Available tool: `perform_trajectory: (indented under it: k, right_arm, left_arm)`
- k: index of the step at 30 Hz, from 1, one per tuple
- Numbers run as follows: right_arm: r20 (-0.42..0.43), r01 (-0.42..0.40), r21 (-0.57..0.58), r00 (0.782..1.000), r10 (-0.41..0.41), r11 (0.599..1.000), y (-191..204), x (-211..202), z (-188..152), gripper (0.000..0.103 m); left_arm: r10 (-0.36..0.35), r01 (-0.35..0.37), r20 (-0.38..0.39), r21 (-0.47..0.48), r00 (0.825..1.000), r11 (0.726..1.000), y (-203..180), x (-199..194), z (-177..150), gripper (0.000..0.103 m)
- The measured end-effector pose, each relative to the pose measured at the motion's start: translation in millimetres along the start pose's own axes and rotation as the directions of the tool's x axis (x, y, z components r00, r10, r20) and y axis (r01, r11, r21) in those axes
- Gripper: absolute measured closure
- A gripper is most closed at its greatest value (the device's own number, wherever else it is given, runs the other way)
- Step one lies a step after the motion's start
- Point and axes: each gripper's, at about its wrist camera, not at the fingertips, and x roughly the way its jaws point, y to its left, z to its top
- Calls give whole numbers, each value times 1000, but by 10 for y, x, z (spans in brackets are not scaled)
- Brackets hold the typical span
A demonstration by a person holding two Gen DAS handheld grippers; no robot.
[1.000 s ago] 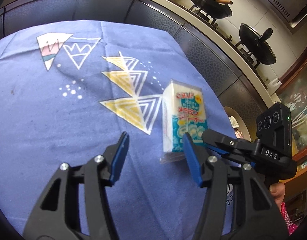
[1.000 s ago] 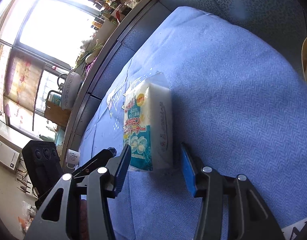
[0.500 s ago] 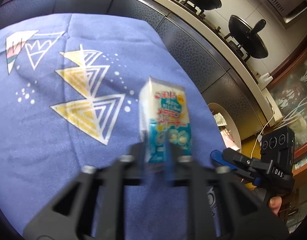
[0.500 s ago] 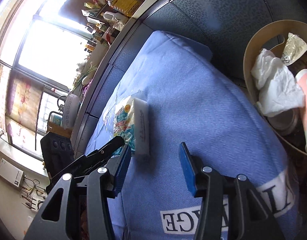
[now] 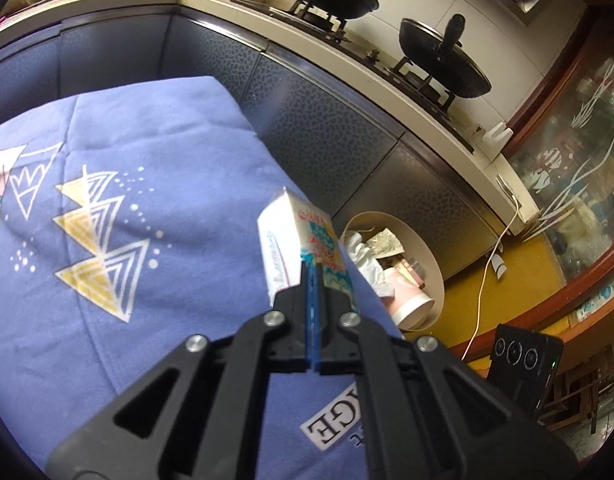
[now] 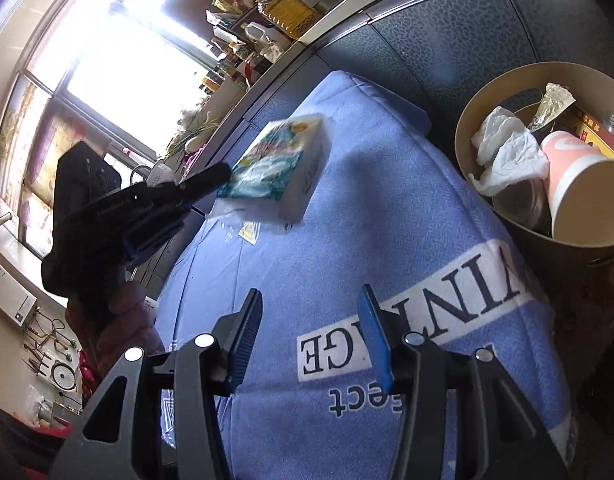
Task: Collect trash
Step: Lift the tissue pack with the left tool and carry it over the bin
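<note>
Your left claw point(image 5: 311, 280) is clenched on the packet's wrapper edge; your right claw point(image 6: 309, 320) stands released and holds nothing.

1 sponge packet point(image 5: 303, 248) projects straight ahead of your left fingertips, lifted clear of the blue cloth point(image 5: 147, 200). It is a white block in clear film with teal, yellow and red print. Beyond it and lower sits 1 beige bin point(image 5: 429, 256) containing crumpled white tissue point(image 6: 507, 152) and 1 pink paper cup point(image 6: 583, 184). 2 black pans point(image 5: 443, 56) stand on the stove.

We see the sponge pack point(image 5: 303, 242) raised over the cloth point(image 5: 139, 216), past its right edge the bin point(image 6: 473, 120) on the floor. In it lie crumpled tissue point(image 6: 507, 152) and a paper cup point(image 6: 579, 184); behind runs the counter point(image 5: 387, 92) bearing two woks point(image 5: 443, 60).
</note>
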Motion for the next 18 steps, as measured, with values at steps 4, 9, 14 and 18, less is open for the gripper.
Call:
perform_trajectory:
  k: [4, 9, 14, 18]
  right_arm:
    - [-20, -33, 35, 999, 34, 999, -52, -8, -157, 54]
    - [-6, -50, 65, 999, 51, 997, -171, -150, -302, 54]
    - [43, -42, 67, 998, 40, 997, -290, -390, -325, 54]
    - [84, -1, 23, 996, -1, 1000, -323, -574, -348, 54]
  left_arm:
    - [-21, 22, -19, 66, 1000, 998, -354, 158, 120, 103]
    - [-46, 55, -63, 155, 997, 986, -872, 559, 247, 103]
    - [-70, 93, -117, 208, 991, 974, -1285, 1030, 343, 103]
    - [-59, 97, -154, 247, 986, 964, -1501, 1374, 348, 103]
